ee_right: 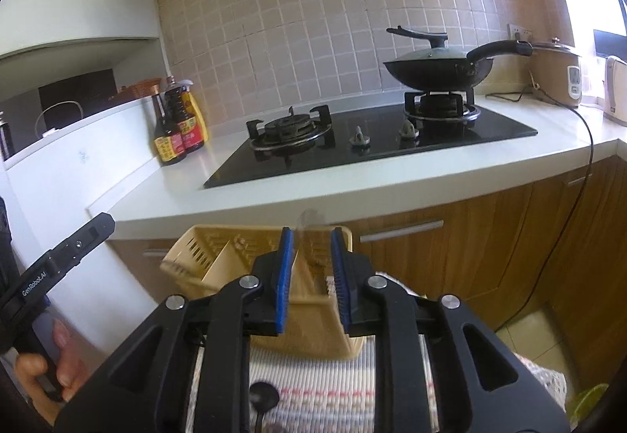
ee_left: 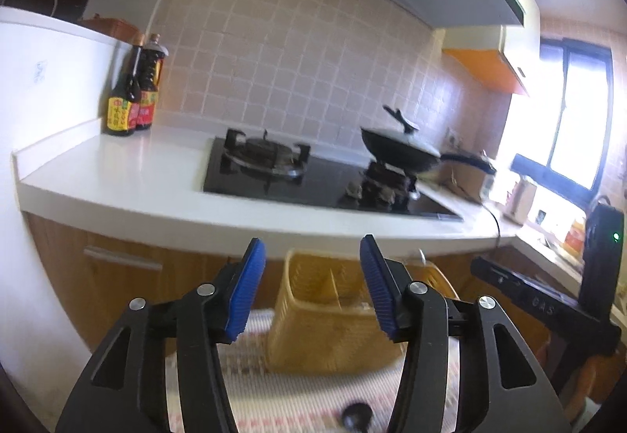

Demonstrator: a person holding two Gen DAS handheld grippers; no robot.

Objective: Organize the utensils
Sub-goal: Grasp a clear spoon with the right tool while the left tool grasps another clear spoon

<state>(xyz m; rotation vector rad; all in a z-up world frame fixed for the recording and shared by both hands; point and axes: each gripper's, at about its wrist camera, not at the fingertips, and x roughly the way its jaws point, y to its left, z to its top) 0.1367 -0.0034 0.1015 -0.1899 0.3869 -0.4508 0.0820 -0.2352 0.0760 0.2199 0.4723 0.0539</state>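
Note:
A beige slotted utensil basket (ee_left: 333, 319) stands on a striped mat, also in the right wrist view (ee_right: 235, 256). My left gripper (ee_left: 311, 284) is open and empty, held in front of the basket. My right gripper (ee_right: 311, 268) is partly open, just above the basket. A blurred metal spoon (ee_right: 309, 225) stands upright between its jaws, over the basket; I cannot tell if the pads touch it. A dark ladle bowl (ee_left: 356, 415) lies on the mat below, also in the right wrist view (ee_right: 263, 395).
A white counter (ee_right: 274, 190) carries a black gas hob (ee_right: 372, 139), a lidded wok (ee_right: 435, 68), sauce bottles (ee_right: 178, 127) and a rice cooker (ee_right: 556, 72). Wooden cabinets (ee_right: 450, 256) stand below. The other handheld gripper (ee_right: 51, 268) shows at left.

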